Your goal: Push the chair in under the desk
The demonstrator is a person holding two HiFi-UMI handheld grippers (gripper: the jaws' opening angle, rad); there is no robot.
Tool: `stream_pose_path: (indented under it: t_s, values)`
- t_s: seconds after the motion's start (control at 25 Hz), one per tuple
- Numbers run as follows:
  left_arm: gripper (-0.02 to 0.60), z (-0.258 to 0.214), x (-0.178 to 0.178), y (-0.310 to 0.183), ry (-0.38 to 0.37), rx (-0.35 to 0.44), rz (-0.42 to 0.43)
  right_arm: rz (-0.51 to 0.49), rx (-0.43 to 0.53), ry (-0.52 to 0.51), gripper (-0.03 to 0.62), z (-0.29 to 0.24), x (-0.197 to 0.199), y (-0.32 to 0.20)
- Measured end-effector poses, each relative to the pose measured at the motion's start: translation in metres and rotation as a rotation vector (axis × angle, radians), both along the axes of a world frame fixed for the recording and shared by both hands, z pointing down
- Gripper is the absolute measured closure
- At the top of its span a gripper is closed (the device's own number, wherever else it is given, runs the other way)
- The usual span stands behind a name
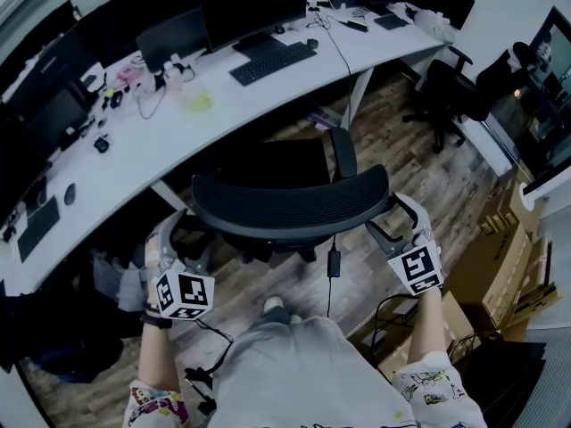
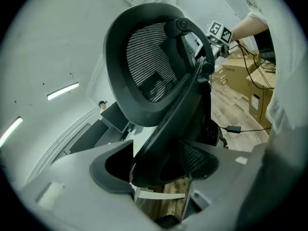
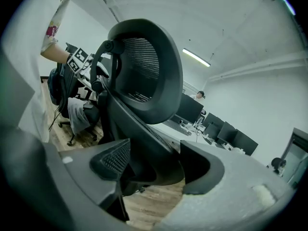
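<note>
I hold the left gripper and right gripper at either end of the chair backrest, fingers spread apart around its frame, unclamped, ready to push it squarely from beside the tabletop edge underneath.

left tongs, right tongs, jaws apart

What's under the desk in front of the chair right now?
Under the desk, only wood floor and a white desk leg show. Its top covers everything further in, and the chair hides the floor right before it.
</note>
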State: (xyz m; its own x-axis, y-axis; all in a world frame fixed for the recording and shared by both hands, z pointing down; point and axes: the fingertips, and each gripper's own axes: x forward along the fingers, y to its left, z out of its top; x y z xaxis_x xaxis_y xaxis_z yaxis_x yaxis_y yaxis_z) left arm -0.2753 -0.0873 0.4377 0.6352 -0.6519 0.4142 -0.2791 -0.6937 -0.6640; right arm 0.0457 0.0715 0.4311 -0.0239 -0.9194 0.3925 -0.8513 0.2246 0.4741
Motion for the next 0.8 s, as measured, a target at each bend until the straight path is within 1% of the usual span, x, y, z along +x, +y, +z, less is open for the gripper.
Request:
stream_pose_path:
  t_s: [0.16,0.32,0.6,0.8]
  values:
    - [0.282,0.0,0.005,0.001,-0.03,0.003,0.029,-0.014,0.004,0.013,0.273,0.0,0.003,-0.001]
    - [0.291,0.001,0.001,-0.003,-0.06,0.0,0.041,-0.016,-0.003,0.02,0.278,0.001,0.001,-0.005]
    - [0.298,0.0,0.009,-0.013,-0.074,0.006,0.056,-0.007,0.002,0.028,0.283,0.0,0.009,-0.015]
    - [0.302,0.001,0.013,-0.027,-0.09,0.004,0.047,-0.018,0.005,0.022,0.284,0.0,0.014,-0.031]
